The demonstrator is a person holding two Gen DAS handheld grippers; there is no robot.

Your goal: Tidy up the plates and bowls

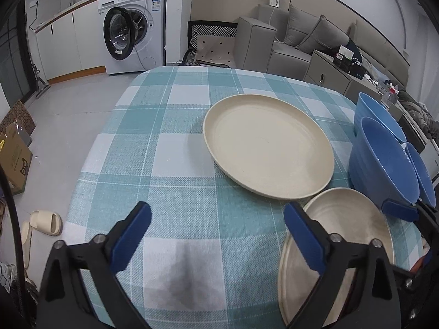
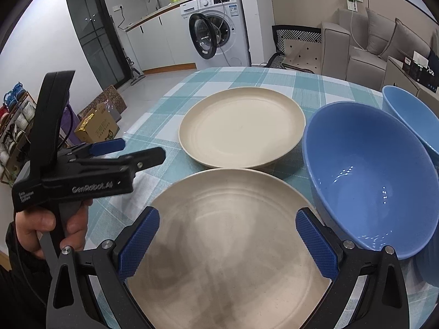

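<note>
**A:** Where do your grippers stand?

**B:** Your left gripper [image 1: 216, 233] hangs over bare cloth with its blue pads spread wide and nothing between them; its right finger [image 1: 304, 240] overlaps the left rim of the near cream plate [image 1: 356, 219], though whether it touches I cannot tell; your hand [image 2: 52, 229] shows wrapped round its handle at the left of the right wrist view. Your right gripper [image 2: 227, 237] is wide too, poised above that same near plate with a pad toward either side of it, pressing on nothing.

**A:** And the dishes?

**B:** The near cream plate lies flat at the near edge of the table; a second cream plate [image 1: 269, 145] lies just beyond it, their rims almost meeting; to the right stands a large blue bowl [image 2: 370, 170], close beside both plates, and another blue bowl [image 2: 411, 115] sits behind it to the far right; from the left wrist view the bowls overlap, so whether they touch I cannot tell.

**A:** Around them?

**B:** All rest on a teal-and-white checked tablecloth [image 1: 170, 148]; beyond the far edge stand a white washing machine [image 1: 137, 27] with its door open, to the left, and a grey sofa [image 1: 301, 38] to the right.
</note>
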